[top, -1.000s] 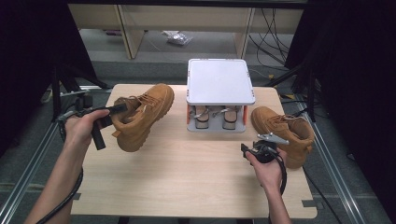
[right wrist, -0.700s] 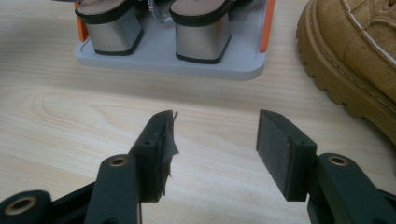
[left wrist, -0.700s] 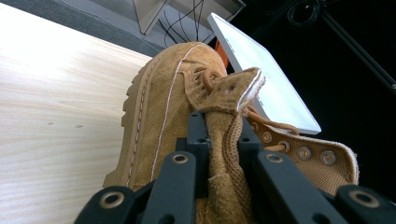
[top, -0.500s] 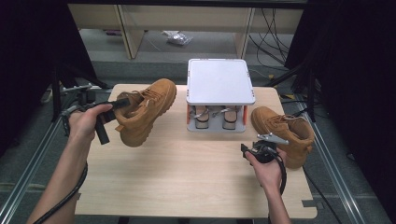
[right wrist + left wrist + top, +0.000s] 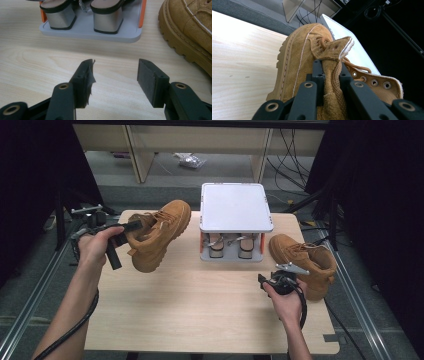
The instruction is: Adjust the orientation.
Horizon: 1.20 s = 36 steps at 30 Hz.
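Two grippers, left gripper (image 5: 131, 226) clamped on raised tan boot (image 5: 159, 234), right gripper (image 5: 113, 75) jaws apart over table (image 5: 200, 315)

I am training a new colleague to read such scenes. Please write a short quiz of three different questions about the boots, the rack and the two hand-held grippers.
1. True or false: the left hand-held gripper is shut on the tongue of the lifted boot.
2. Where does the other boot lie? A) on the table, right of the shoe rack; B) on top of the rack; C) on the floor.
3. Fill in: the jaws of the right hand-held gripper stand ____, with nothing between them.

Key: 1 true; 2 A; 3 open.
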Available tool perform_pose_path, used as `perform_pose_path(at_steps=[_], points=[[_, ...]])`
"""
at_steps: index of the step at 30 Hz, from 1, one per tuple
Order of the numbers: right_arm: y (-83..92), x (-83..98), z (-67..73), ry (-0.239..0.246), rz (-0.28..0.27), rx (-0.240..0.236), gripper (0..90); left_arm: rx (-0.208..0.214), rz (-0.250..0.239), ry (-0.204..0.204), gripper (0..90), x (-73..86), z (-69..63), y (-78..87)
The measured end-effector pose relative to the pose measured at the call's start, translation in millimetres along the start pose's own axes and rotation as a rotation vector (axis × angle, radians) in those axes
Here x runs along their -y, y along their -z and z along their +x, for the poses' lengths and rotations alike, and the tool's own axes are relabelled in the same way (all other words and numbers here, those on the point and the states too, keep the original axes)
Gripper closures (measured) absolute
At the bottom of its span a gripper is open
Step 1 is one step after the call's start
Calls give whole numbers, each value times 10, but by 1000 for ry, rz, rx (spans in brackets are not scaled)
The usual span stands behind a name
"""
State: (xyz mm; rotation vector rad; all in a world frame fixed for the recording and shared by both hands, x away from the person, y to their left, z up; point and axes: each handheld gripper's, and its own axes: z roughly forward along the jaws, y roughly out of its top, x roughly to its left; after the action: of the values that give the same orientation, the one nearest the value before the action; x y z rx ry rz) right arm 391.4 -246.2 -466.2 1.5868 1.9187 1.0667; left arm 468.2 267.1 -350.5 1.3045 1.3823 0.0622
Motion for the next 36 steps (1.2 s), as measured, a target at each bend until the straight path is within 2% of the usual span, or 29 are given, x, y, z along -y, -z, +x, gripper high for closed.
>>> perform_pose_path(at_steps=[5, 11, 15, 16, 18, 19, 28, 29, 35, 36], points=[[17, -6, 4, -1, 6, 10, 477, 7, -11, 3, 817, -35, -35, -25], [17, -4, 6, -5, -10, -11, 477, 13, -15, 2, 817, -65, -70, -64], [19, 3, -6, -6, -12, -12, 477, 20, -22, 9, 817, -91, -83, -90], [29, 9, -19, -15, -7, 1, 477, 21, -29, 14, 817, -109, -96, -95], [19, 11, -32, -16, -12, -14, 477, 25, -35, 13, 817, -120, -101, -99], [19, 13, -43, -8, -9, 6, 477, 28, -36, 16, 817, -137, -108, -101], [45, 11, -50, -15, -14, 5, 478, 42, -61, 26, 817, -252, -199, -122], [55, 10, -3, -62, -4, 7, 478, 41, -61, 24, 817, -257, -211, -124], [66, -6, 15, -54, 4, 0, 477, 49, -61, 28, 817, -270, -242, -135], [51, -9, 16, -52, -17, -7, 477, 50, -61, 30, 817, -272, -242, -138]])
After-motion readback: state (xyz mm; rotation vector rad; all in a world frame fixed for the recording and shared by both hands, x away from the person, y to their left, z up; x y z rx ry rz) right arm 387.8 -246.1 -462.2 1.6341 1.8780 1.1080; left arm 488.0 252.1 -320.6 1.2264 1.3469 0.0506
